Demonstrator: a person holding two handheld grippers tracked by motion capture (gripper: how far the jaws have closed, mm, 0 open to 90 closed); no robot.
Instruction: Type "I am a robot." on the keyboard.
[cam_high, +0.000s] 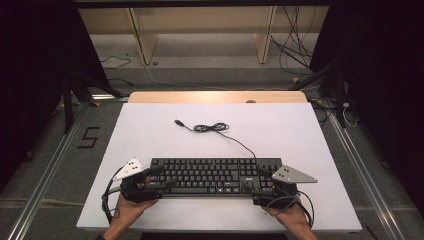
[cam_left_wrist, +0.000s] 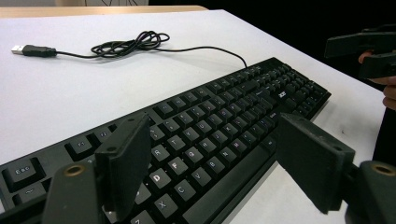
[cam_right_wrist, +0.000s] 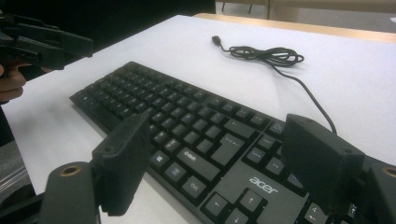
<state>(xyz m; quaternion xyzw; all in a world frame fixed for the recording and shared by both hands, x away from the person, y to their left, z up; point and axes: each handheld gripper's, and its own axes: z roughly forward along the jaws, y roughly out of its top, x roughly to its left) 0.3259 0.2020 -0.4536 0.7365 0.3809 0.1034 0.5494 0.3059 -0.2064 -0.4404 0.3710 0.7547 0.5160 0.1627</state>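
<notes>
We see a flat black plastic keyboard (cam_high: 216, 176) lying lengthwise across the near half of a matte white board (cam_high: 150, 130), which rests on a pale wooden table (cam_high: 217, 96). Its keys are low, squarish caps with faint pale legends, set in a slim rectangular frame; a silvery brand mark sits above the arrow keys in the right gripper view. A thin black cable (cam_high: 235, 140) runs from the keyboard's far edge, loops into a loose tangled coil (cam_high: 210, 128) and ends in a straight USB plug (cam_high: 178, 122) with a metal tip.

We hold the left gripper (cam_high: 157, 176) at the keyboard's left end and the right gripper (cam_high: 252, 189) at its right end. In each gripper view two blocky, matte black jaws stand wide apart with nothing between the pads, poised over the keys: the left pair above the letter rows, the right pair above the lower right corner. Each gripper carries a grey three-cornered plate dotted with small pale markers.
</notes>
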